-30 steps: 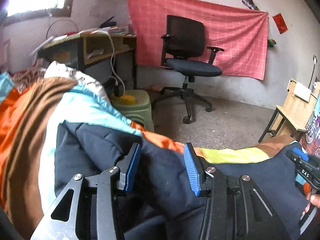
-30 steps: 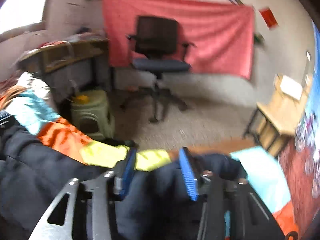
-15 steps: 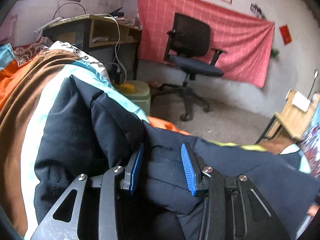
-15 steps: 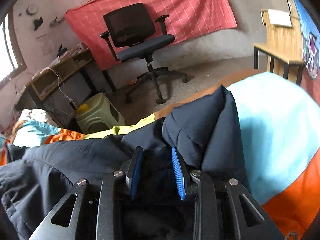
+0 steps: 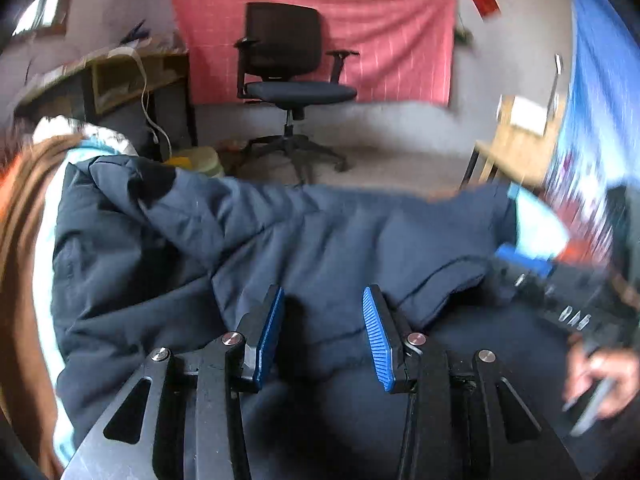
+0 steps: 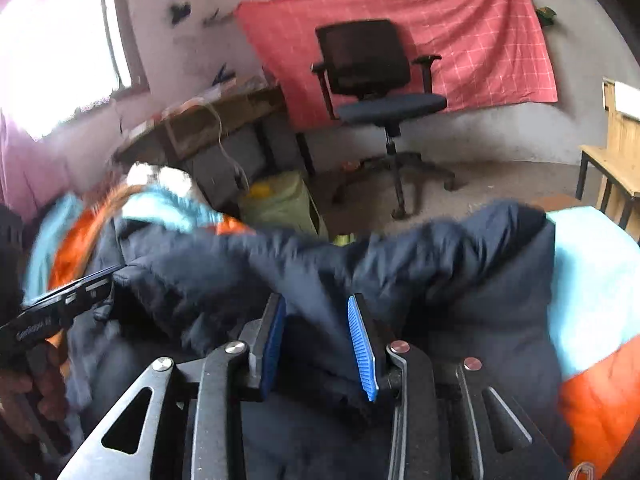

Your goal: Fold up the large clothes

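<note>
**Navy puffer jacket spread across the bed, both tools in the fabric**

So the dark navy padded jacket [image 5: 328,240] is lying bunched across a striped blanket [image 6: 592,280] (light blue, orange, brown bands) on the bed, filling the lower half of both wrist views. One puffy sleeve or edge is ridging up toward 10 o'clock in the left view.

The left tool [image 5: 322,330] is sitting at 6 o'clock with a fold of the jacket between its blue pads, and it looks like it's clamping that fold. The right tool [image 6: 316,342] is also at 6 o'clock in its own view, jacket cloth bunched between its pads, and its jaws are opening a bit right now, though the pads still look pressed into the fabric. In the left view the right tool is showing at 3 o'clock, blurry, with the person's right hand [image 5: 600,380] on its handle at 4 o'clock.

Further out: a black office chair [image 6: 380,80] is standing at 12 o'clock in front of a red checked cloth [image 5: 320,32] hanging on the wall, a cluttered table [image 6: 208,120] is sitting at 10 o'clock, and a green stool [image 6: 284,204] is just past the bed edge.
</note>
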